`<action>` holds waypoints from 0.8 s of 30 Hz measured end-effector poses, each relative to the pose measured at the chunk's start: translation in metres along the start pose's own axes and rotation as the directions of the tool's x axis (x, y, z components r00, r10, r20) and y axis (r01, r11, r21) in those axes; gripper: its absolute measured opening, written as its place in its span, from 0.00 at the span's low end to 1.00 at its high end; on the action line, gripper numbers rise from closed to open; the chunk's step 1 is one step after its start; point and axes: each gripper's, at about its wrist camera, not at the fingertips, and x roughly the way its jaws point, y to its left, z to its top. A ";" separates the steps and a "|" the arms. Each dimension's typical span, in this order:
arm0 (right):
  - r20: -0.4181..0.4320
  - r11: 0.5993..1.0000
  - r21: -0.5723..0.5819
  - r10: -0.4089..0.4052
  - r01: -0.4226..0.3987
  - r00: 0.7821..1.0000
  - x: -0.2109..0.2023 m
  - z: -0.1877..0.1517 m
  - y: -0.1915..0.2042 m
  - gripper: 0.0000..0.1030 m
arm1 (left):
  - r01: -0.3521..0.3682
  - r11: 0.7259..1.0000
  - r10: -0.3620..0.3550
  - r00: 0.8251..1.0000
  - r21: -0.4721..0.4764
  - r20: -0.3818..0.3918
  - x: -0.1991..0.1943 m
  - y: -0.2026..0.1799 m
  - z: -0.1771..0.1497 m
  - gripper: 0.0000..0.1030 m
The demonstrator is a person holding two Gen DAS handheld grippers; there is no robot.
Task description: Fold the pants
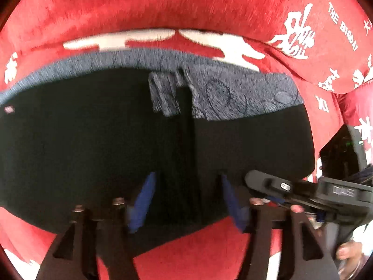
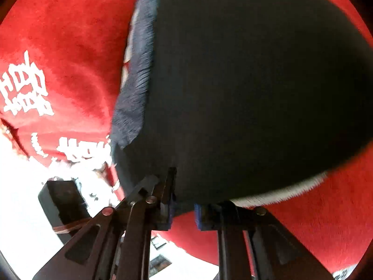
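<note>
Lying flat on a red blanket (image 1: 186,4) with white writing, the black pants (image 1: 93,140) fill most of both views. Their blue-grey lining (image 1: 244,93) shows along the far edge in the left view, so that looks like the waist end; the near edge runs across just in front of the left gripper (image 1: 186,200). Which way the legs run I cannot tell, because the cloth is one dark shape. The left gripper points steeply down over the near edge with its blue pads (image 1: 142,200) apart, and black cloth lies between them, not pinched. The right gripper (image 2: 183,214) is at the corner of the pants next to it. Its pads (image 2: 199,217) sit close together with a small gap, and the cloth edge lies right at the tips. I cannot tell if it bites the cloth. Both tools are at the same near edge, side by side, so I think the next move is to grab this edge and lift it over toward the lining. A person's hand (image 1: 349,254) shows low at the right.
</note>
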 end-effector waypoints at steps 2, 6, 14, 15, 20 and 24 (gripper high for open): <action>-0.070 0.996 -0.091 -0.002 -0.005 0.998 -0.010 0.001 0.015 0.50 | -0.034 0.999 0.033 0.998 0.020 0.058 -0.016 -0.001 0.003 0.79; -0.049 0.948 -0.317 0.000 -0.016 0.999 -0.065 -0.006 0.053 0.61 | -0.060 0.998 0.057 0.992 0.024 0.113 -0.039 -0.001 0.016 0.79; 0.368 0.862 -0.305 -0.286 0.405 0.885 -0.123 0.066 0.063 0.61 | -0.102 0.991 0.089 0.986 0.091 0.144 -0.024 -0.044 0.043 0.79; 0.387 0.833 -0.295 -0.344 0.468 0.856 -0.118 0.074 0.061 0.61 | -0.104 0.990 0.090 0.986 0.092 0.143 -0.017 -0.048 0.046 0.79; 0.311 0.814 -0.300 -0.410 0.498 0.858 -0.085 0.111 0.035 0.50 | -0.202 0.977 0.198 0.978 0.073 0.063 0.020 -0.043 0.050 0.79; 0.328 0.703 -0.415 -0.477 0.577 0.816 -0.054 0.087 0.061 0.48 | -0.193 0.980 0.192 0.981 0.054 0.032 0.026 -0.018 0.030 0.85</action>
